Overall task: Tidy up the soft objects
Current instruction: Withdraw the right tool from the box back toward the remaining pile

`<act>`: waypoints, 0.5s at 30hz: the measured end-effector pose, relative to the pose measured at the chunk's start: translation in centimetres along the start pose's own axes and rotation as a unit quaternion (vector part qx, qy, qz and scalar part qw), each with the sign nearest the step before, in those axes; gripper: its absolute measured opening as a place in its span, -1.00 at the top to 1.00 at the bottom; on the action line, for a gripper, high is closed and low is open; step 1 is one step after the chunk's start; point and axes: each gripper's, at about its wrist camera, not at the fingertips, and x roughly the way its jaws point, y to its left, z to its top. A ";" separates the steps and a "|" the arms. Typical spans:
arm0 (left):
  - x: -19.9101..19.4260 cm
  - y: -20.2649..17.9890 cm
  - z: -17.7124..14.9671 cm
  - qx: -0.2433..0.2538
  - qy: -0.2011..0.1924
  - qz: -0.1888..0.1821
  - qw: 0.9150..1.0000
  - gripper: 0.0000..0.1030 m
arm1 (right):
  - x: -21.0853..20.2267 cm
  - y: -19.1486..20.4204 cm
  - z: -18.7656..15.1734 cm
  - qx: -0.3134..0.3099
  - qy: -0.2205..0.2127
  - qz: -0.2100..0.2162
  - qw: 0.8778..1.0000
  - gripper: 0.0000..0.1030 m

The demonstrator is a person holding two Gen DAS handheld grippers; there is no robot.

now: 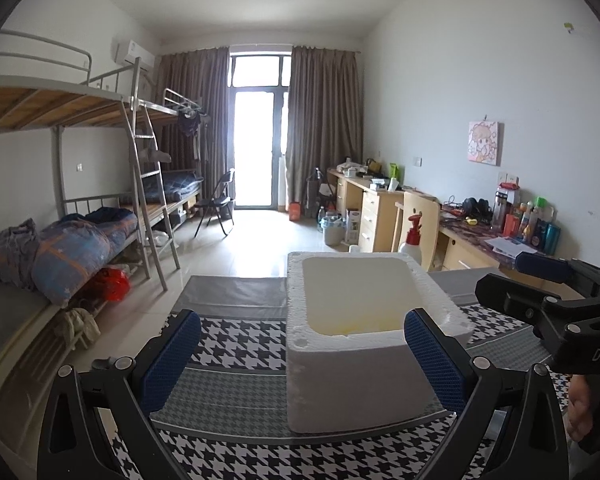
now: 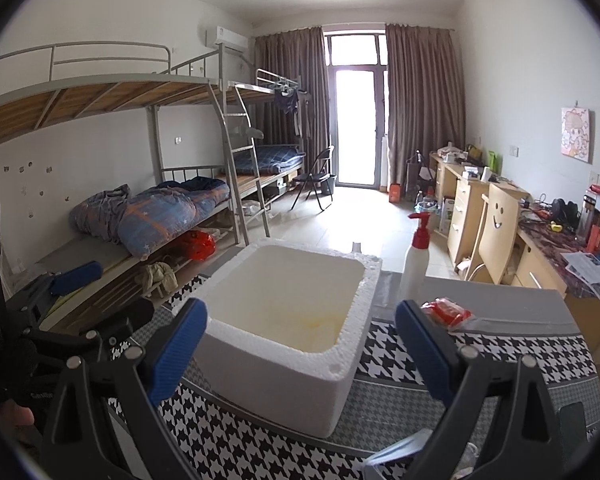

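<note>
A white foam box (image 1: 340,384) stands open on a houndstooth cloth (image 1: 228,392); nothing shows inside it. It also shows in the right wrist view (image 2: 276,384). My left gripper (image 1: 300,360) is open and empty, held just before the box's near wall. My right gripper (image 2: 304,352) is open and empty, level with the box's near right corner. A red soft packet in clear wrap (image 2: 446,311) lies on the cloth right of the box, just beyond my right fingertip (image 2: 424,344). The right gripper also shows at the right edge of the left wrist view (image 1: 540,280).
A white pump bottle with a red top (image 2: 416,264) stands behind the packet, and shows behind the box in the left wrist view (image 1: 411,240). Bunk beds (image 2: 140,208) line the left wall. Desks and a wooden chair (image 2: 496,236) line the right wall.
</note>
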 end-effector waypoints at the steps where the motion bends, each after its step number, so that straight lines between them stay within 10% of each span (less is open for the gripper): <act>1: -0.1 -0.1 0.0 0.001 0.000 -0.001 1.000 -0.98 | -0.2 0.0 -0.1 0.000 -0.001 0.000 1.000 -0.89; 15: -1.1 -2.1 -1.7 0.008 0.000 -0.028 1.000 -0.98 | -2.4 -1.0 -2.0 0.001 -0.014 -0.019 1.000 -0.89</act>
